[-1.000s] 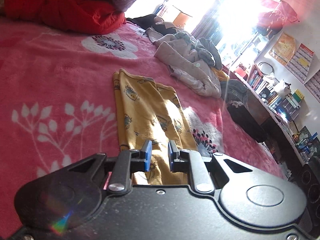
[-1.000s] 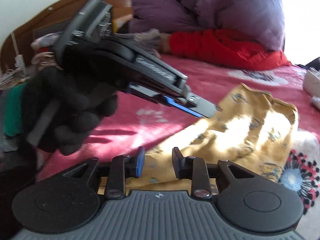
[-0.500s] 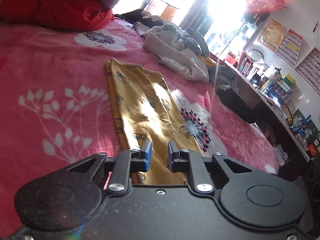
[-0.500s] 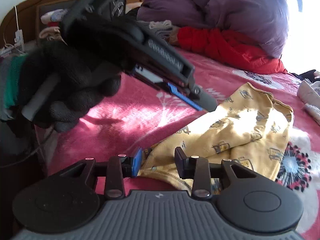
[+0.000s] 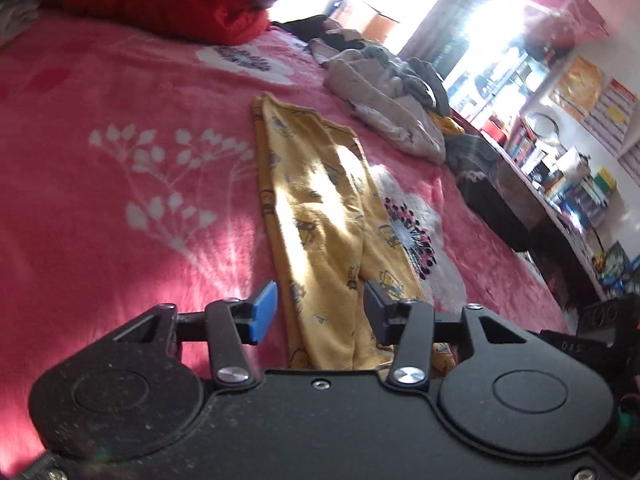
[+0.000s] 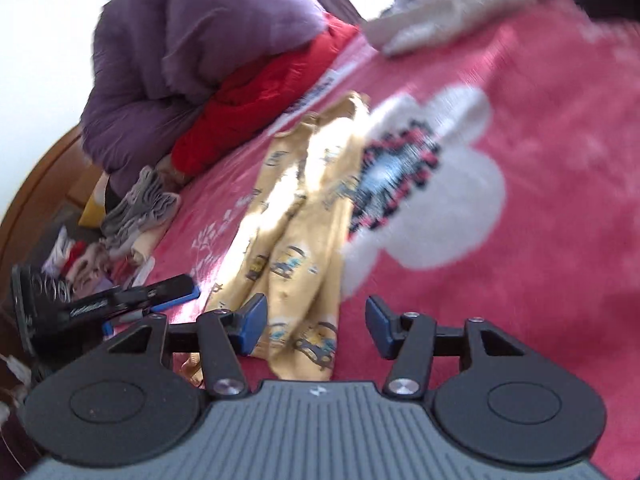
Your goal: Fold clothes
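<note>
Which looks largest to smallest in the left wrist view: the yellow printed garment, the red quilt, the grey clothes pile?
1. yellow printed garment, though it lies nearest the camera, which flatters it.
2 and 3. red quilt and grey clothes pile look alike; the quilt is cut off by the frame, so unranked.

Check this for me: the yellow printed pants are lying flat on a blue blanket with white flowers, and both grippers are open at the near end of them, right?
Not quite: the blanket is pink-red, not blue, as both wrist views show. The rest holds: the yellow printed pants lie flat on it, and the left gripper and right gripper are open at their near end.
</note>
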A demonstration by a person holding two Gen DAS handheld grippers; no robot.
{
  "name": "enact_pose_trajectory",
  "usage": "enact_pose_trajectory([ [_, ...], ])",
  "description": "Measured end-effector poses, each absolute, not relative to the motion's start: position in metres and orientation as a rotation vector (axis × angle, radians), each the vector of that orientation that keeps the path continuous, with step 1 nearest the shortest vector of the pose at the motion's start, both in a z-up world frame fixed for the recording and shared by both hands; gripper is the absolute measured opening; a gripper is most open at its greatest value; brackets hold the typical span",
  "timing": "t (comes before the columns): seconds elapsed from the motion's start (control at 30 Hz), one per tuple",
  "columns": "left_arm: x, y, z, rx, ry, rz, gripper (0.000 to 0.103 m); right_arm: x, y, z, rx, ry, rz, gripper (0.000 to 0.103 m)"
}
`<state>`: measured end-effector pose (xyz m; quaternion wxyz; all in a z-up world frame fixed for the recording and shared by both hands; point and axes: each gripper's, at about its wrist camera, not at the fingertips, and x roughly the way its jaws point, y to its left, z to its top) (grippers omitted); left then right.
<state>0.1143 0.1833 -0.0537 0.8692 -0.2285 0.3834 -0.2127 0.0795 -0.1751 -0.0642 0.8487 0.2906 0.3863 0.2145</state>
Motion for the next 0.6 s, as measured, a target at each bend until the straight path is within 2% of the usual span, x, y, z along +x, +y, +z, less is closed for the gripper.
enact_pose_trajectory([
  [0.13,0.098,0.191,-0.066,-0.623,0.857,-0.437,0.046,0.079,-0.182,-0.083,0.777,0.845,0.493,0.061],
  [0.2,0.091,0.189,-0.071,-0.674,0.882,-0.435,0.047,0.080,-0.183,-0.089,0.862,0.848,0.511,0.069],
  [0.33,0.078,0.183,-0.078,-0.744,0.902,-0.398,0.044,0.084,-0.181,-0.096,0.954,0.849,0.527,0.069],
  [0.43,0.074,0.183,-0.080,-0.779,0.894,-0.357,0.041,0.084,-0.171,-0.095,0.927,0.865,0.553,0.068],
  [0.53,0.076,0.189,-0.085,-0.868,0.894,-0.340,0.041,0.081,-0.169,-0.094,0.905,0.863,0.543,0.061],
  [0.6,0.077,0.188,-0.085,-0.874,0.894,-0.332,0.039,0.082,-0.172,-0.099,0.932,0.863,0.518,0.047],
])
